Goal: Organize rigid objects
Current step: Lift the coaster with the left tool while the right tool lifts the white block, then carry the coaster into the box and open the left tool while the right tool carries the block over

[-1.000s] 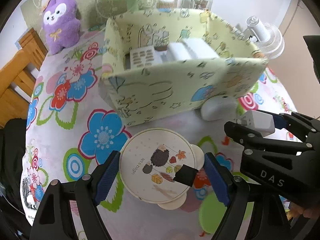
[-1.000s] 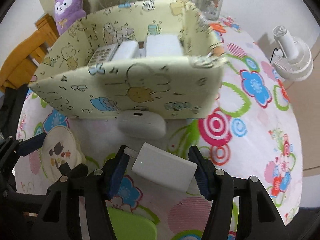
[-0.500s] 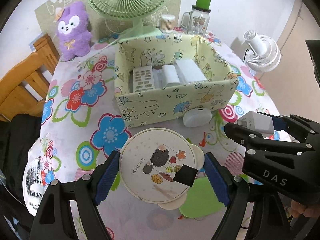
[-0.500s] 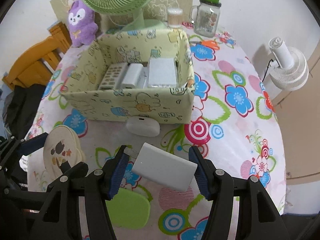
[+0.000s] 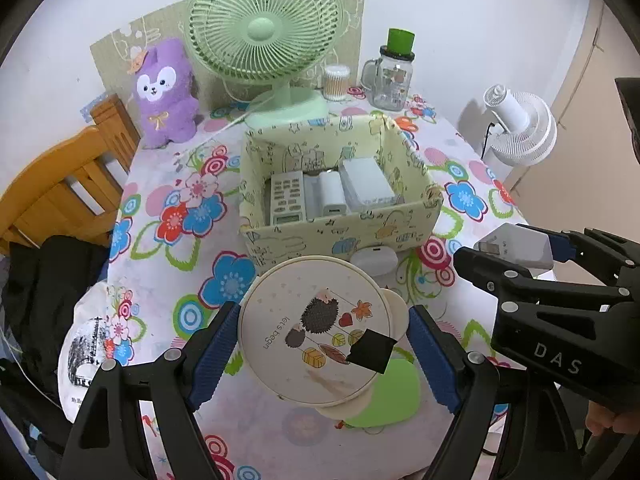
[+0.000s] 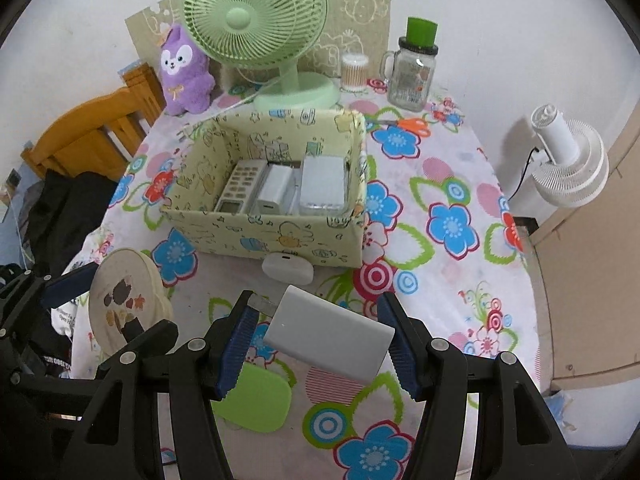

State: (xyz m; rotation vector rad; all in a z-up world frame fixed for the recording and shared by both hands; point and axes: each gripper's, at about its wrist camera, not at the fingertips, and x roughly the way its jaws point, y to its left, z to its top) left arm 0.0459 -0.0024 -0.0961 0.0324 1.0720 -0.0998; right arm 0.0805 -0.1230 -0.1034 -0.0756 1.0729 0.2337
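Note:
My left gripper is shut on a round cream box with a hedgehog lid, held above the floral tablecloth. My right gripper is shut on a white power bank, also held above the table. Both show in each other's view: the round box at the left, the power bank at the right. Ahead stands a pale yellow fabric box holding a remote, a white charger and a grey-white case. A white oval case lies against its front wall.
A green flat pad lies on the table below the grippers. A green desk fan, purple plush, glass mug jar and cotton-swab pot stand at the back. A white floor fan is off the right edge; a wooden chair at left.
Both grippers have pulled back and up from the fabric box, each keeping its object. The box now looks smaller and farther, and its contents show from above.

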